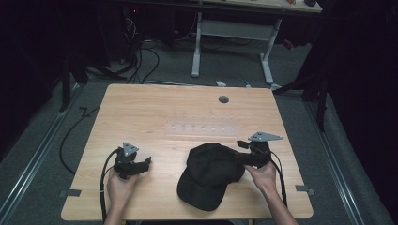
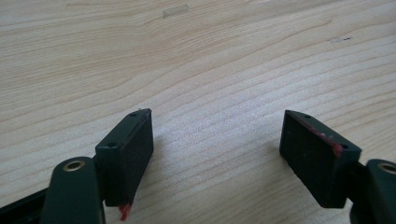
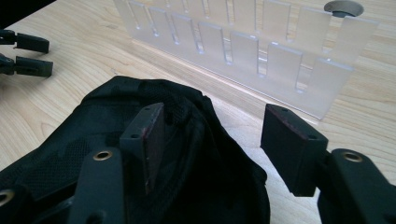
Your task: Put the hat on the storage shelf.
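Two grippers rest low in the frame on the light wooden tabletop (image 1: pixel 141 108): the left gripper (image 1: pixel 146 161) with jaws wide open and empty, the right gripper (image 1: pixel 240 151) with open jaws astride the edge of the black fabric cap (image 1: pixel 211 173).

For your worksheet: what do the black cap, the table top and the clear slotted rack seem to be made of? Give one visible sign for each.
Black cap: soft woven fabric, matte; it sags and folds, with a mesh-like weave.
Table top: pale wood or wood-look laminate, smooth; grain lines run across it.
Clear slotted rack: probably frosted acrylic or similar plastic; translucent, with straight-cut slots.
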Tool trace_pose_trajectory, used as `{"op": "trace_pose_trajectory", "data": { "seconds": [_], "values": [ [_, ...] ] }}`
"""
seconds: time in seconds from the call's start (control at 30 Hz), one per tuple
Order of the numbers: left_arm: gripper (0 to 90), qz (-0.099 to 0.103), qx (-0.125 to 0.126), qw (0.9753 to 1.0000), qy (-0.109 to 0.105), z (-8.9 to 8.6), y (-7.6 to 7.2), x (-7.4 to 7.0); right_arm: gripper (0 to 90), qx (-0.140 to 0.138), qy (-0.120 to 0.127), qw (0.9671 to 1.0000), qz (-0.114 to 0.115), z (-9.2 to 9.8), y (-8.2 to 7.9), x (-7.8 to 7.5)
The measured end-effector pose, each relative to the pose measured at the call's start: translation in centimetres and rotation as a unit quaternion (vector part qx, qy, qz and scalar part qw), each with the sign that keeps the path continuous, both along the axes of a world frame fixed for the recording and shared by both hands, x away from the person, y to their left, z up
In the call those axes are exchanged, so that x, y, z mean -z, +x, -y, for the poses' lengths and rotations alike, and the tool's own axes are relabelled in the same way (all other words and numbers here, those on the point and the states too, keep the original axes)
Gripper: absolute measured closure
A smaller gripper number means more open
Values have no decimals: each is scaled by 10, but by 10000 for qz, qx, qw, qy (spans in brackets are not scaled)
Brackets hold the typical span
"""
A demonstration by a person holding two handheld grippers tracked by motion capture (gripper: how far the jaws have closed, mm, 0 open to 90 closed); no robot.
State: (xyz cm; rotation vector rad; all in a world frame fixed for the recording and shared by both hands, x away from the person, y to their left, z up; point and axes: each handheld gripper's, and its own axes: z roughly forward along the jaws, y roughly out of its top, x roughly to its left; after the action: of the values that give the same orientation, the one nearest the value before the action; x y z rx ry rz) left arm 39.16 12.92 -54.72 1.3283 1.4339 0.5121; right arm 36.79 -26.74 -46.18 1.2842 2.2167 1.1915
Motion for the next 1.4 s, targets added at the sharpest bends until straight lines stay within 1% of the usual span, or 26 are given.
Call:
{"op": "trace_pose_trajectory", "data": {
  "seconds": [0.07, 0.17, 0.2, 0.27, 0.33, 0.47, 0.5, 0.57, 0.8, 0.97, 1.07, 1.17, 1.27, 1.3, 1.4],
  "values": [
    [261, -1, 3, 10000, 10, 0, 0, 0, 380, 3, 17, 10000, -20, -2, 2, 1],
    [261, -1, 1, 10000, 0, 0, 0, 0, 370, -19, 100, 9998, -144, -4, 7, 3],
    [262, -1, -2, 10000, -3, 0, 0, 0, 364, -9, 108, 9997, -231, -6, 10, 6],
    [262, -2, -7, 10000, -1, 0, 0, 0, 361, -31, 98, 9996, -262, -6, 11, 8],
    [261, -3, -9, 10000, -1, 0, 0, 0, 356, -61, 78, 9993, -372, -10, 14, 13],
    [262, -2, -8, 10000, 0, 0, 0, 0, 356, -125, 52, 9992, -383, -15, 16, 15],
    [261, -2, -10, 10000, 0, 0, 0, 0, 357, -128, 0, 9992, -384, -17, 17, 16],
    [261, -2, -9, 10000, 1, 0, 0, 0, 357, -159, -21, 9991, -392, -20, 18, 17],
    [262, -3, -10, 10000, 0, 0, 0, 0, 364, -157, -16, 9987, -484, -20, 20, 18],
    [262, -1, -10, 10000, -1, 0, 0, 0, 374, -243, -24, 9981, -563, -20, 22, 20],
    [261, -3, -10, 10000, 0, 0, 0, 0, 374, -264, -12, 9979, -592, -21, 23, 19],
    [262, -3, -9, 10000, 2, 0, 0, 0, 373, -311, -41, 9979, -574, -23, 23, 18],
    [262, -2, -10, 10000, 0, 0, 0, 0, 376, -360, -48, 9974, -628, -25, 25, 19],
    [262, -2, -10, 10000, 0, 0, 0, 0, 387, -396, -60, 9970, -667, -26, 26, 20],
    [261, -2, -9, 10000, 1, 0, 0, 0, 406, -486, -235, 9956, -768, -29, 30, 26]
  ]
}}
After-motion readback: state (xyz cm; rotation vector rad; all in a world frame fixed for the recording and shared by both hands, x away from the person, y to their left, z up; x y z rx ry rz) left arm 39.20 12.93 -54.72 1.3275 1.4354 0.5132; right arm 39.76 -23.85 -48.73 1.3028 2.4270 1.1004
